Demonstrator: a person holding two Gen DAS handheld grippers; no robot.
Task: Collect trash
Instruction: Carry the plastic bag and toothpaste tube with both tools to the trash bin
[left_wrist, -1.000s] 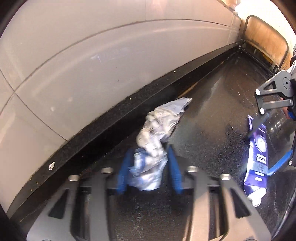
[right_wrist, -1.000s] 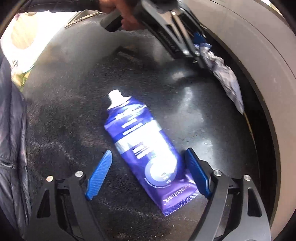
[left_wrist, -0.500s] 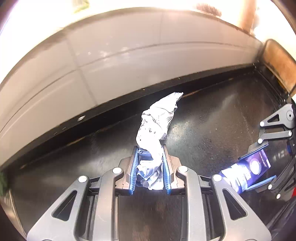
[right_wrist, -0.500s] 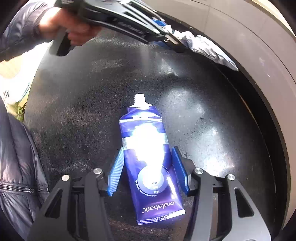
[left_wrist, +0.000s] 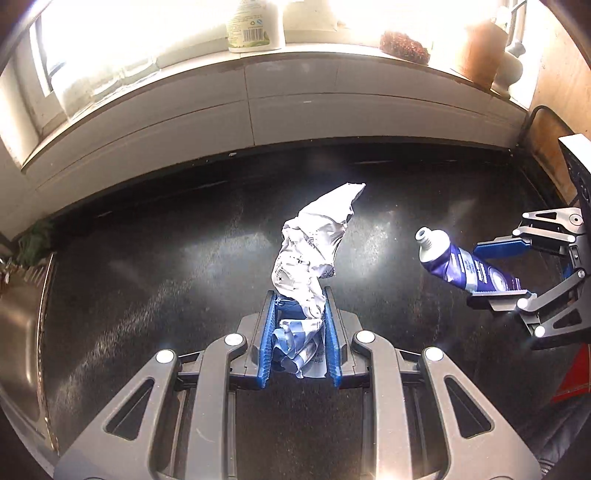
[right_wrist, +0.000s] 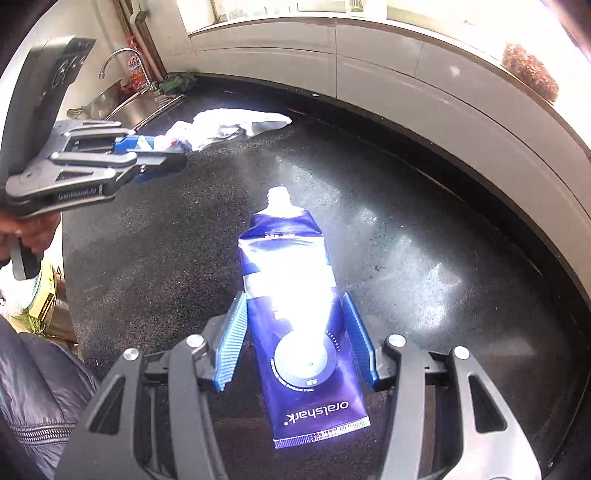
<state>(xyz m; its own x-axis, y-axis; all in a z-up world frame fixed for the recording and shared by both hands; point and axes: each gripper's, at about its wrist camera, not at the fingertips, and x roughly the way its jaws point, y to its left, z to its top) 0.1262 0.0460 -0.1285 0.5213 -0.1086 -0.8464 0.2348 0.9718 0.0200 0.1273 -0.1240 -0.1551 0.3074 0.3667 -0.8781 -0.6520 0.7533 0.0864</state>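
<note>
Left wrist view now takes in far more of the room than a second ago: where the grey wall panels filled the picture, the sunlit window ledge (left_wrist: 332, 55) with a white bottle (left_wrist: 255, 26) on it now shows above them, and the whole dark countertop (left_wrist: 147, 266) lies spread below. The left gripper (left_wrist: 300, 314) stays clamped on the crumpled white wrapper (left_wrist: 314, 240), its blue pads pressed tight against the paper, and the wrapper's loose end now sticks up clear of the counter rather than trailing along the wall edge. Off to the right, the right gripper (left_wrist: 498, 269) has the blue toothpaste tube (left_wrist: 465, 269) between its pads, cap end pointing out into the air. A second ago that tube lay flat on the counter with the jaws standing wide on either side of it; from the right wrist view the right gripper (right_wrist: 295, 332) has since closed in and grips the tube (right_wrist: 295, 314) across its width, and the counter (right_wrist: 443, 277) looks further below. The sink (right_wrist: 122, 99) and tap have come into sight at the far left, behind the left gripper (right_wrist: 162, 155) and its wrapper (right_wrist: 229, 123).
</note>
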